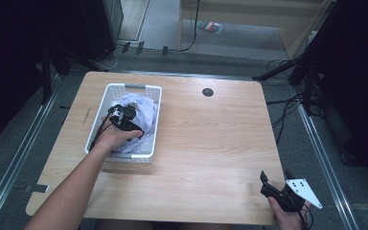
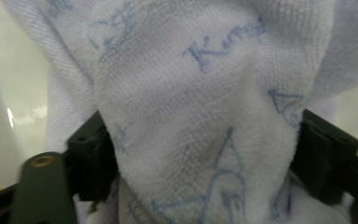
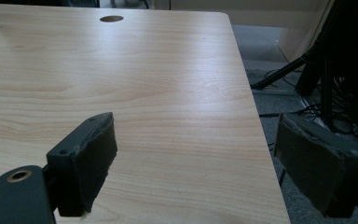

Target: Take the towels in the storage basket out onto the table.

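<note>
Left side first: the person's left hand (image 1: 116, 138) is reaching into a white slotted basket (image 1: 100, 108) that is sitting on the left part of the wooden table (image 1: 211, 143), and it is holding the left gripper (image 1: 127, 115) down among a bunched white cloth (image 1: 146, 112) inside the basket. In the left gripper view the cloth (image 2: 186, 121), a terry weave printed with faint blue lettering and line drawings, is rising straight ahead of the tool, and a thick fold of it is sitting between the two black jaws; both jaws are pressing against its sides, so the tool is clamping the cloth at roughly the fold's width. Pale basket wall (image 2: 9, 93) is showing just left of the jaws. Moving right, bare wood is lying between the tools, with a dark round grommet hole (image 1: 208, 92) well ahead. At the near right corner the right hand (image 1: 287, 216) is holding the right gripper (image 1: 274, 184), grey plate on top. Its jaws are standing wide apart with nothing between them, the table edge (image 3: 261, 140) running beneath the gap.
</note>
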Demonstrator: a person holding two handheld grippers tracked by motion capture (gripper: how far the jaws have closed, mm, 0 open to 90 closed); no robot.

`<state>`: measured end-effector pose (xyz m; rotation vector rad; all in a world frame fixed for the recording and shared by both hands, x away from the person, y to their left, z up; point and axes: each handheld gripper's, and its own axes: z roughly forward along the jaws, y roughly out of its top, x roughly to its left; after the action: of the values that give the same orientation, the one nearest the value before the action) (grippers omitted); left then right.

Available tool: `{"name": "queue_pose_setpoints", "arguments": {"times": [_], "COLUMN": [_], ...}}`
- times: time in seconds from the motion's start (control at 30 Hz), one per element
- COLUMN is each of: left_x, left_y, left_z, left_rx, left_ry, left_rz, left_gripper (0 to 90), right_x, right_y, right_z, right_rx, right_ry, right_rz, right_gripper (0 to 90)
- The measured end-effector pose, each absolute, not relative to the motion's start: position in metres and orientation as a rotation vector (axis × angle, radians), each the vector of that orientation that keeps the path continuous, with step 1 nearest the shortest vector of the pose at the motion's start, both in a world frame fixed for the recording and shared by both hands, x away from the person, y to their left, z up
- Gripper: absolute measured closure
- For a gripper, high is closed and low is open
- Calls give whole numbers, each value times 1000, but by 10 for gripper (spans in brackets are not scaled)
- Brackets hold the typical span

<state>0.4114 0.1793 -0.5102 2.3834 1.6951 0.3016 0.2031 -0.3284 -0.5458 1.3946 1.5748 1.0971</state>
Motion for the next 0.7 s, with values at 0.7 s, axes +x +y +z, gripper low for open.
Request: {"name": "queue_pose_setpoints", "arguments": {"times": [0.7], "left_x": [412], "left_y": [194], "left_z": [-500], "left_rx": [2299], "left_ry": [1699], "left_rz": [294], "left_gripper": [622], "right_x": [204], "right_y": [-329], "right_z": [-546], "right_rx": [1395], "right_ry": [1578], "right_rz": [1097], "right_gripper": [137]}}
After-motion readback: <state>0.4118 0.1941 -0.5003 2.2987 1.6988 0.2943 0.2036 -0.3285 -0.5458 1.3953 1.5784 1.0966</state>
